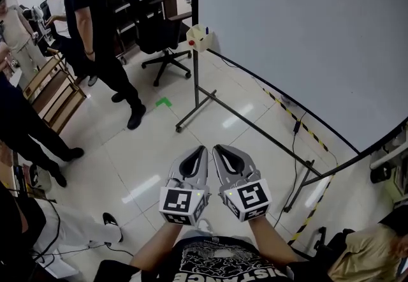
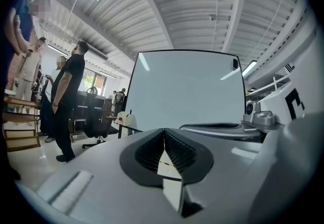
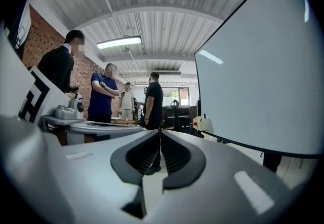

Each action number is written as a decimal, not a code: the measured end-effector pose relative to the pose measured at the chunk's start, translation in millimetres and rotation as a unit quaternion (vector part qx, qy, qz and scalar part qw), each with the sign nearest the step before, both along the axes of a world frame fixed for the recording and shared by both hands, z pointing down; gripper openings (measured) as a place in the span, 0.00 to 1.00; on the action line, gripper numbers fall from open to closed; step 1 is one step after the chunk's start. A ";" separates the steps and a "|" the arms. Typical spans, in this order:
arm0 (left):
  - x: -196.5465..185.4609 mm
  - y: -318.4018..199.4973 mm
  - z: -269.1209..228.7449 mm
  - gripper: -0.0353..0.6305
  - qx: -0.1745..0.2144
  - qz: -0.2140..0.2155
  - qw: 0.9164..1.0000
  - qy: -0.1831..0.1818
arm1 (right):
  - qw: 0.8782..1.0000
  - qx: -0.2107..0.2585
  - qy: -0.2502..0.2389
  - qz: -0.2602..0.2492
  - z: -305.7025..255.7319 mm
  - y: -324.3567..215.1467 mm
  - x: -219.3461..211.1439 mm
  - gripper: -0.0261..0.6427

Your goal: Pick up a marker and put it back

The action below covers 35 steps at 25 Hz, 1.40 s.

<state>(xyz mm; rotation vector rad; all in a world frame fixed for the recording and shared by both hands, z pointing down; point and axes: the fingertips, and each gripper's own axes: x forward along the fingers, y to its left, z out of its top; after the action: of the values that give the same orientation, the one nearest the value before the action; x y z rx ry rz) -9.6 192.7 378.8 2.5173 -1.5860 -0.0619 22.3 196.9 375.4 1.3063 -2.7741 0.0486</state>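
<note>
No marker shows in any view. My left gripper [image 1: 201,149] and right gripper [image 1: 217,148] are held side by side above the tiled floor, both pointing level toward a large whiteboard [image 1: 306,38]. Each is shut with nothing between its jaws, which meet at the tips in the left gripper view [image 2: 163,131] and the right gripper view [image 3: 160,132]. A small cream box [image 1: 197,37] with a red dot hangs at the board's left corner; it also appears as the cream box [image 2: 124,116] in the left gripper view and the cream box [image 3: 201,123] in the right gripper view.
The whiteboard's metal stand [image 1: 191,118] has feet spread on the floor. A cable and hazard tape [image 1: 299,124] run under it. A black office chair [image 1: 162,38], a wooden rack [image 1: 54,92] and several standing people [image 1: 95,32] are at the left. A seated person [image 1: 376,249] is at the lower right.
</note>
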 end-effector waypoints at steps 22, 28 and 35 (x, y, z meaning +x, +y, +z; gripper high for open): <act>-32.3 -154.5 2.6 0.06 0.015 -0.015 1.000 -0.003 | 1.000 0.013 -0.006 -0.009 -0.4 -156.7 -23.8 0.04; -34.2 -225.2 0.7 0.06 0.012 -0.035 0.999 -0.004 | 1.000 0.014 -0.003 -0.027 -3.4 -226.1 -25.9 0.04; -21.5 -291.5 0.6 0.06 0.010 -0.040 0.999 -0.008 | 0.999 0.010 -0.008 -0.043 -1.6 -294.4 -19.3 0.04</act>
<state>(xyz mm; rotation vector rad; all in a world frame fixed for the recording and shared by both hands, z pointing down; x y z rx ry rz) -31.1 -98.8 379.5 2.4735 -1.7008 -0.0670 3.0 -97.4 373.8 1.1932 -2.8485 0.0267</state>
